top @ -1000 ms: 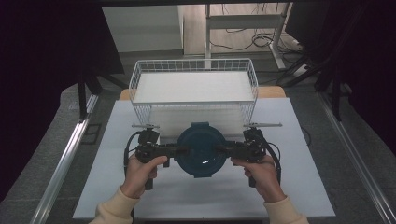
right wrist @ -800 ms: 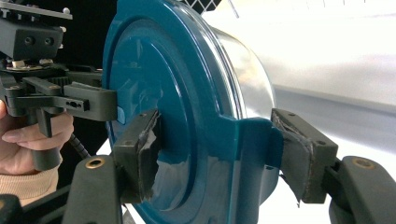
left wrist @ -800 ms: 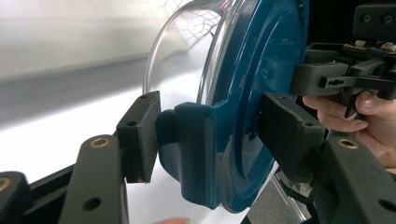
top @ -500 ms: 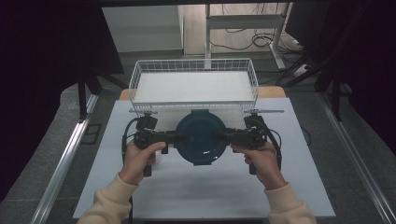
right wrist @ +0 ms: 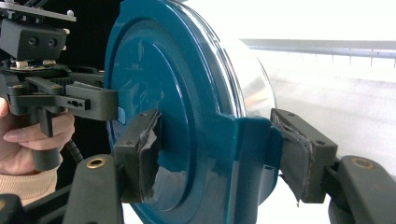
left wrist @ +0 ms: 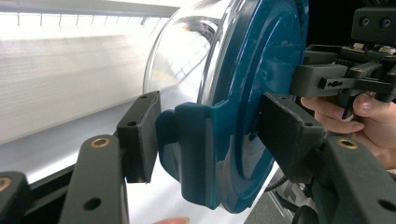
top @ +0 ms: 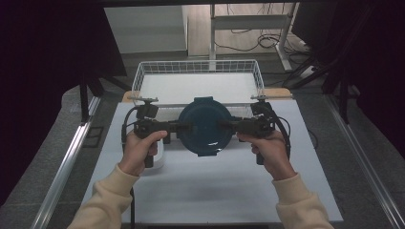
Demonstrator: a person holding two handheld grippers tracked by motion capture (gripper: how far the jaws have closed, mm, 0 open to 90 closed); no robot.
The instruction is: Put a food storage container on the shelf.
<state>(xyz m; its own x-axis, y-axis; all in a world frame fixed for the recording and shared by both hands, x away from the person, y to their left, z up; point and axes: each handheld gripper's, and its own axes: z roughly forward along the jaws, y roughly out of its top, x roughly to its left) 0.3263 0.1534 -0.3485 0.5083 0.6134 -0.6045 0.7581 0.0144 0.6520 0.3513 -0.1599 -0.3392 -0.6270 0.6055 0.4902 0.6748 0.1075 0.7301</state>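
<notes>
Okay, here's what I see from my end:
Left hand (top: 138,150): at 7 o'clock on the white mat (top: 215,186), gripping the left gripper (top: 184,126).
Right hand (top: 267,150): at 5 o'clock, gripping the right gripper (top: 225,125).
Left gripper: jaws clamped on the left latch tab (left wrist: 189,149) of the container, one pad on the lid face, one on the underside.
Right gripper: jaws clamped on the right latch tab (right wrist: 254,154), same way.
Container (top: 205,126): clear bowl with teal lid (left wrist: 261,84), lid up, held between both grippers at centre, off the mat.
Wire basket (top: 138,78): at 12 o'clock, just beyond the container, white liner inside.
Beyond: desk legs and cables (top: 253,40) on the floor, 12 to 1 o'clock.
</notes>
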